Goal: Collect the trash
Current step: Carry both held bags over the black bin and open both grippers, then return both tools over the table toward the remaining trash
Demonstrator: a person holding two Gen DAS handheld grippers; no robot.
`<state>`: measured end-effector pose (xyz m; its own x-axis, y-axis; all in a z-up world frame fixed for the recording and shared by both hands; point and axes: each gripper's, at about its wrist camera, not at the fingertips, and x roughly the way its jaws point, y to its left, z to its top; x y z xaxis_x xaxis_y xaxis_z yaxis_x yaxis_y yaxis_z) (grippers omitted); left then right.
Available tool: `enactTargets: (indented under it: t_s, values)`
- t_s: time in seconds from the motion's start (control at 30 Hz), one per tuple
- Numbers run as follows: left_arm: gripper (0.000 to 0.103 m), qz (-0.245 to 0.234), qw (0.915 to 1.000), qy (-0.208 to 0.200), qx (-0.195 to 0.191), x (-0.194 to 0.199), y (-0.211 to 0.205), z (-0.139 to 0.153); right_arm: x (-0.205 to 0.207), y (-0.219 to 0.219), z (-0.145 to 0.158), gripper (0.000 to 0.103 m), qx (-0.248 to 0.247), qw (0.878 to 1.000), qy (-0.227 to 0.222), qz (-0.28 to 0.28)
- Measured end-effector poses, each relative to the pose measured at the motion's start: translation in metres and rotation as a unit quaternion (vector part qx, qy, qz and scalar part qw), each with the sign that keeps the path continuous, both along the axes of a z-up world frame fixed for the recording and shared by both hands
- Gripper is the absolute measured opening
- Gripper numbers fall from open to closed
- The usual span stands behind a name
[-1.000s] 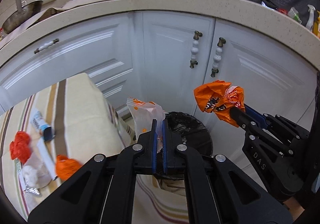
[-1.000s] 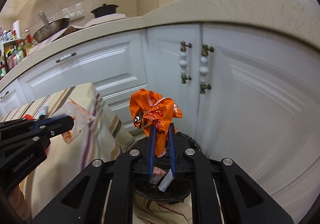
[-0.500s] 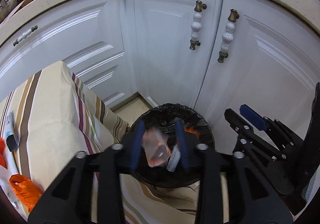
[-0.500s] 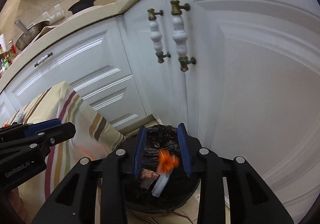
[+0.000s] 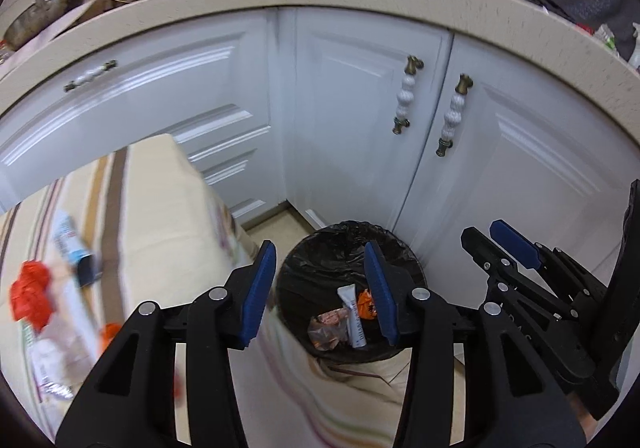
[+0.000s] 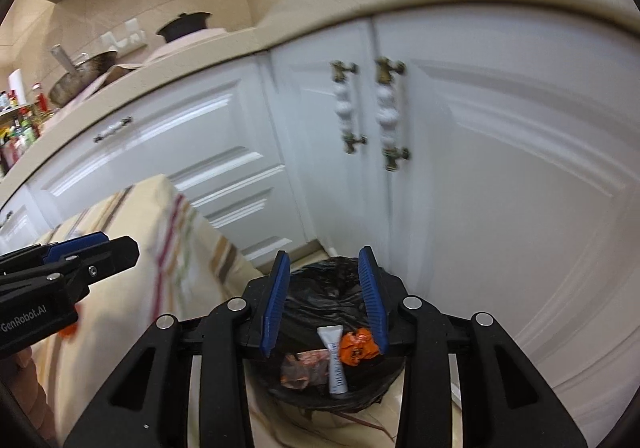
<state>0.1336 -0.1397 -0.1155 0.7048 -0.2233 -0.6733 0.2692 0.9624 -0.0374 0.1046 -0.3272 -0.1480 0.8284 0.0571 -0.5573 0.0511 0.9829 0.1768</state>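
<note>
1. My left jaws [image 5: 318, 288] stand partly open above the bin [image 5: 348, 232] and hold nothing; they have just been opening, and nothing lies between the blue pads [image 5: 260, 288].
2. My right jaws [image 6: 324, 296] are likewise partly open and empty above the same bin [image 6: 332, 268]; they too have just been opening.
3. From the left wrist view, my right jaws [image 5: 490, 240] show at the right edge, apart from the bin's rim.
4. From the right wrist view, my left jaws [image 6: 104, 246] show at the left edge, over the striped cloth [image 6: 132, 288].
5. The bin is lined with a black bag and stands on the floor close to the white cabinet doors [image 5: 360, 127].
6. Inside the bin lie an orange wrapper [image 6: 358, 346], a white tube [image 6: 334, 360] and a brownish clear wrapper [image 6: 302, 366]. The orange wrapper lies just beside the tube's upper end; the brownish wrapper lies on the tube's other side.
7. The bench [image 5: 160, 215] beside the bin is covered with the striped cloth, which hangs down next to the bin.
8. On the bench there is more trash: a red crumpled piece [image 5: 30, 294], a white and blue tube [image 5: 72, 248], an orange piece [image 5: 108, 332] and some clear and foil wrappers [image 5: 52, 364], blurred.
</note>
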Motion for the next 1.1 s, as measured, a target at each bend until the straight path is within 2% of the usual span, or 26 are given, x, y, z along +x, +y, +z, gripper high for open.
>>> enactTargets:
  t_s: [0.43, 0.73, 0.9, 1.1]
  values:
    - [0.046, 0.078, 0.9969, -0.012, 0.008, -0.075, 0.114, 0.023, -0.044, 0.103, 0.024, 0.038, 0.002, 0.996, -0.005, 0.090]
    - [0.047, 0.131, 0.9913, -0.007, 0.010, -0.115, 0.183, 0.019, -0.066, 0.164, 0.024, 0.038, -0.008, 0.989, 0.007, 0.149]
    - [0.047, 0.149, 0.9888, 0.001, 0.003, -0.132, 0.209, 0.013, -0.076, 0.188, 0.023, 0.038, -0.018, 0.985, 0.011, 0.171]
    - [0.047, 0.153, 0.9883, 0.005, -0.005, -0.140, 0.220, 0.008, -0.085, 0.202, 0.023, 0.038, -0.025, 0.983, 0.012, 0.180]
